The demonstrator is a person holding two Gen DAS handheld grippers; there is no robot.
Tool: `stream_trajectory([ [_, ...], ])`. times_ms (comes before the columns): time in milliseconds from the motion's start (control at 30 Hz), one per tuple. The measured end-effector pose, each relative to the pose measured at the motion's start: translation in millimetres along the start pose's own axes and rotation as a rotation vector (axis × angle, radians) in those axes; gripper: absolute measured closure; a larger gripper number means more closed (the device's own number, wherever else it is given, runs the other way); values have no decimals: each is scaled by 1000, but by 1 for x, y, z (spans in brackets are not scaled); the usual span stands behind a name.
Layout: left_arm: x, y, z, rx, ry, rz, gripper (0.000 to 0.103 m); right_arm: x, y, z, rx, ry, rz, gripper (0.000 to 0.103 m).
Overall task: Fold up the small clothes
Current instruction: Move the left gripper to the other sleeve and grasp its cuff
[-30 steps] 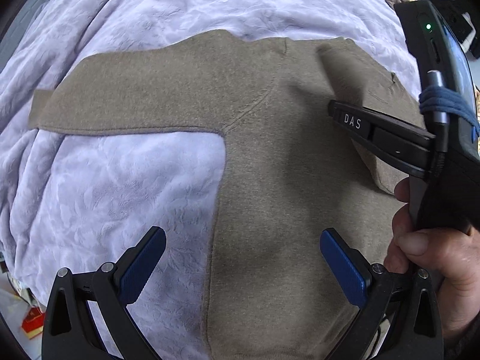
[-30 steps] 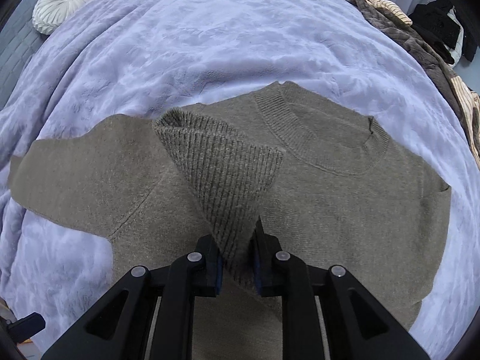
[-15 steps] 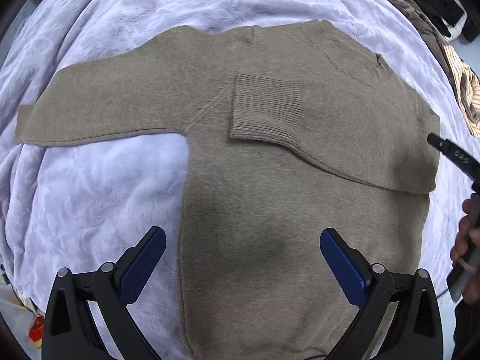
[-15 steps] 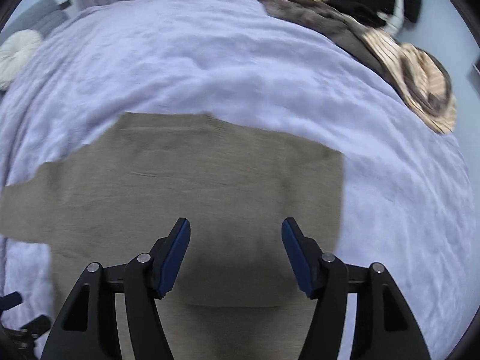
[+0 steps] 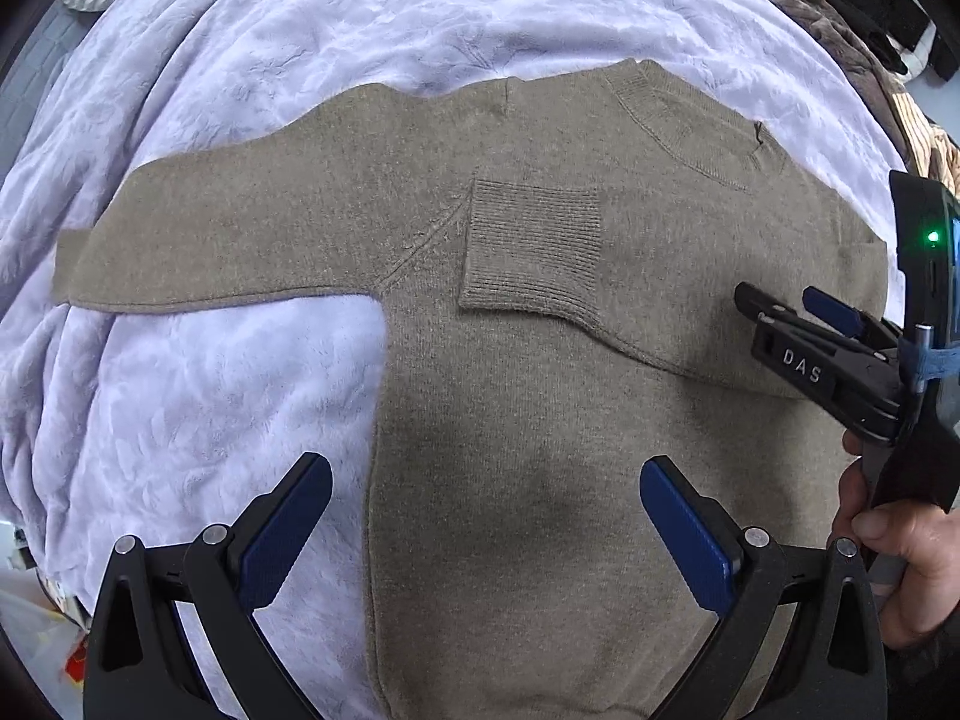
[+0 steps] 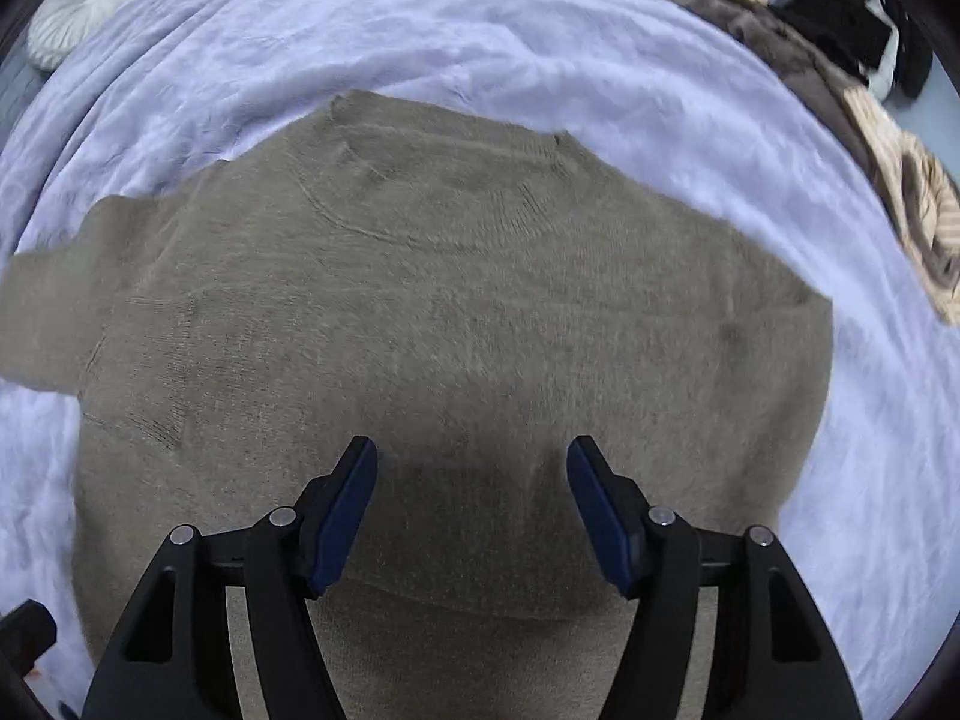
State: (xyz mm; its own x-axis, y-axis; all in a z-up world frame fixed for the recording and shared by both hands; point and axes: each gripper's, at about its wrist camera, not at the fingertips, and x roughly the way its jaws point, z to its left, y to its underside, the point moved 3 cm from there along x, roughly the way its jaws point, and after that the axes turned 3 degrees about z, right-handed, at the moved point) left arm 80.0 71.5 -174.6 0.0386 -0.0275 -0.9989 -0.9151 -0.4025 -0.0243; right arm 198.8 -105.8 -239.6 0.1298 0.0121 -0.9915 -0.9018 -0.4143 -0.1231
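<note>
A taupe knit sweater (image 5: 528, 396) lies flat on the lilac bedspread (image 5: 198, 384), collar at the far end. Its right sleeve is folded across the chest, with the ribbed cuff (image 5: 531, 252) lying near the middle. Its left sleeve (image 5: 222, 240) stretches out flat to the left. My left gripper (image 5: 486, 522) is open and empty above the sweater's lower body. My right gripper (image 6: 474, 507) is open and empty above the folded sleeve (image 6: 480, 330); it also shows at the right edge of the left wrist view (image 5: 798, 330).
A pile of brown, striped and black clothes (image 6: 840, 72) lies at the bed's far right. A round white cushion (image 6: 78, 6) sits at the far left. The bedspread (image 6: 480, 30) stretches beyond the collar.
My right gripper let go of the ribbed cuff, which now lies flat on the chest. It opened and drew back to the right. My left gripper stayed open and pulled back a little.
</note>
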Motion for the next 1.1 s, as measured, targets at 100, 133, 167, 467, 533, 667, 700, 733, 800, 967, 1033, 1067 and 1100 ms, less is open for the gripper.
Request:
stream_trajectory([
  [100, -3, 4, 4, 0, 1, -3, 0, 4, -2, -2, -7, -22, 15, 33],
  [133, -3, 6, 4, 4, 1, -1, 0, 9, -2, -6, 3, -26, 34, 33],
  [167, -3, 6, 4, 7, 0, -1, 0, 17, -1, -11, 8, -3, 60, 33],
  [467, 0, -27, -36, 67, 47, -37, 0, -4, -3, -61, 85, -19, -3, 33],
  [533, 5, -41, -59, 111, 75, -41, 0, 1, -5, -82, 93, 14, 13, 33],
  [667, 42, -74, -98, 178, 88, 5, 0, 32, -9, -138, 149, 92, 108, 33],
  [700, 52, -80, -100, 179, 76, 22, 0, 28, -9, -150, 173, 86, 95, 33],
  [733, 64, -85, -100, 172, 54, 40, 0, 22, -9, -157, 186, 84, 80, 33],
  [800, 86, -91, -91, 140, 8, 71, 0, 1, -3, -166, 186, 62, 29, 33],
  [967, 106, -86, -71, 126, -33, 64, 0, -28, 33, -147, 89, -182, -12, 33],
  [1033, 108, -85, -74, 146, -48, 51, 0, -12, 35, -132, 54, -217, 18, 33],
  [1067, 109, -85, -75, 152, -55, 49, 0, 2, 39, -129, 53, -189, 40, 33],
  [1100, 110, -85, -76, 156, -57, 49, 0, 18, 42, -129, 68, -160, 79, 33],
])
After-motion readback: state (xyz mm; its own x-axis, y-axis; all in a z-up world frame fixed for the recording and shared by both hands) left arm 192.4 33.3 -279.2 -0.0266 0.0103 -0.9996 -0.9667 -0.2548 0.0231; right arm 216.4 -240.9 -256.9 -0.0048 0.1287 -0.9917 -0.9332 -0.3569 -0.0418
